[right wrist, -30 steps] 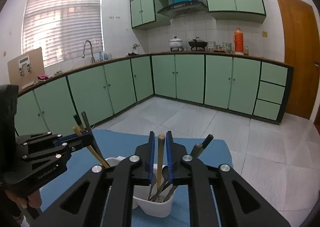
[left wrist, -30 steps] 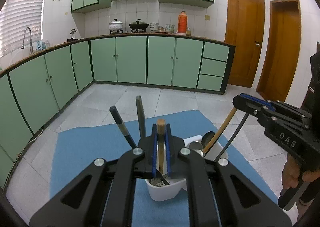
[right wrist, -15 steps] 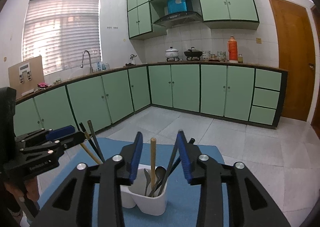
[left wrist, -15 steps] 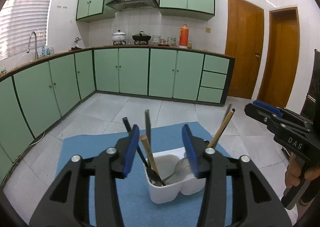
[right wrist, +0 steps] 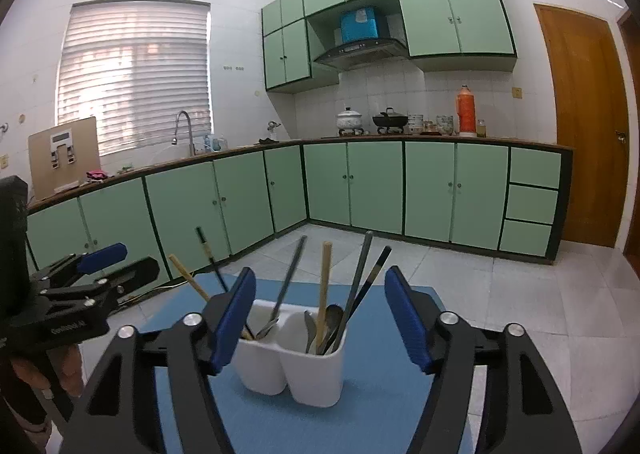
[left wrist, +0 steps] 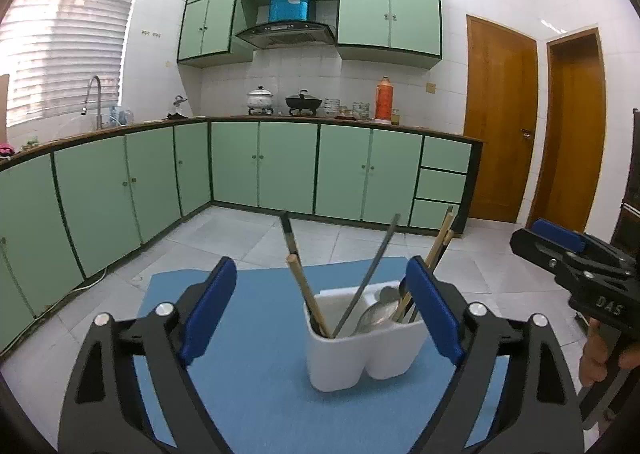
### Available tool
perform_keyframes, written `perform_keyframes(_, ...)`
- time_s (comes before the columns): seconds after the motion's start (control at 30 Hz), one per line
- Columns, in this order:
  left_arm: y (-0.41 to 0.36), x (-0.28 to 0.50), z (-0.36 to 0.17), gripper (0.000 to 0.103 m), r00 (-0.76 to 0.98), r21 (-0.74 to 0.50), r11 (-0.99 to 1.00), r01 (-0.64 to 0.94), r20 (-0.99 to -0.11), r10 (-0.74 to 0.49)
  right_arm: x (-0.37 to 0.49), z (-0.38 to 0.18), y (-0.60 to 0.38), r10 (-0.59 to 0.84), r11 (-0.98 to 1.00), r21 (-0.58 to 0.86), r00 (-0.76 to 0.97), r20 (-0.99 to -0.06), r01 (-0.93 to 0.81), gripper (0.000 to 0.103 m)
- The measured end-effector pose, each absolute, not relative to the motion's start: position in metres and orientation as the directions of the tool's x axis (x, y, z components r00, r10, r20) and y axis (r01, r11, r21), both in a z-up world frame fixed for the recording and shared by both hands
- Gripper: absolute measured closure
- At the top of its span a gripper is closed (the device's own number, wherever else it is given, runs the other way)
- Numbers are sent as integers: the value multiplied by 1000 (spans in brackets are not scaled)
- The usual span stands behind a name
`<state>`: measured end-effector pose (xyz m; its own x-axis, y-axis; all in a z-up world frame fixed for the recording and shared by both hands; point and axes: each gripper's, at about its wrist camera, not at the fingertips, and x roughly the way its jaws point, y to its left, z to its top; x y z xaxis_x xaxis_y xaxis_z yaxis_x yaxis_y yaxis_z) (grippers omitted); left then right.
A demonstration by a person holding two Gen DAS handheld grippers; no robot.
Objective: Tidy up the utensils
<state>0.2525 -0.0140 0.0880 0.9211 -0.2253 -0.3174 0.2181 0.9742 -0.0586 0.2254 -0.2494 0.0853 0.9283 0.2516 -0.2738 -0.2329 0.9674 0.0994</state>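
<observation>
A white two-compartment utensil holder [left wrist: 362, 350] stands on a blue mat [left wrist: 248, 382]. It also shows in the right wrist view [right wrist: 298, 362]. It holds wooden chopsticks [left wrist: 306, 296], dark chopsticks [right wrist: 362, 286], a wooden-handled utensil [right wrist: 324, 286] and metal spoons [left wrist: 378, 312]. My left gripper [left wrist: 320, 314] is open and empty, pulled back above the holder. My right gripper [right wrist: 320, 318] is open and empty, also pulled back from the holder. Each gripper shows at the edge of the other's view: the right one [left wrist: 576, 258], the left one [right wrist: 88, 274].
The blue mat [right wrist: 380, 394] lies on a pale tiled surface [left wrist: 500, 286]. Green kitchen cabinets [left wrist: 288, 170] run along the far walls, with wooden doors [left wrist: 500, 126] at the right.
Both grippers have let go of the wooden-handled utensils, opened wide and drawn back. The utensils now stand in the holder.
</observation>
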Motion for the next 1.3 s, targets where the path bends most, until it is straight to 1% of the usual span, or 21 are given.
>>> perform_keyframes(0.1,-10,242,81,15,926,-62,977,205,-310,-214,212,80,-244,249,968,81,932,-264,-236,29)
perform_keyframes(0.33,-3,220,53,14,928,-62,984,169,-325,-180,193,59,-239,241,971,70,932,-272,-231,25)
perform_keyframes(0.5,-2,206,31,12,917,-63,984,169,-357,-180,183,40,-238,229,973,69,929,-292,-219,20)
perform_keyframes(0.63,-2,197,15,9,905,-73,984,164,-386,-179,178,26,-243,220,975,88,922,-319,-202,16)
perform_keyframes(0.77,0,186,5,7,902,-86,985,151,-396,-173,172,13,-249,207,978,111,915,-346,-179,12)
perform_keyframes(0.9,-3,171,3,6,910,-68,989,134,-386,-150,160,3,-248,187,982,106,914,-361,-159,8)
perform_keyframes(1.03,-4,154,1,5,914,-64,989,132,-378,-146,148,-1,-244,171,985,87,914,-367,-150,6)
perform_keyframes(1.13,-5,144,2,5,919,-47,990,131,-369,-139,139,-1,-242,178,984,85,914,-366,-157,6)
perform_keyframes(1.3,-3,130,6,5,924,-53,991,126,-358,-137,126,1,-242,190,981,92,914,-358,-168,6)
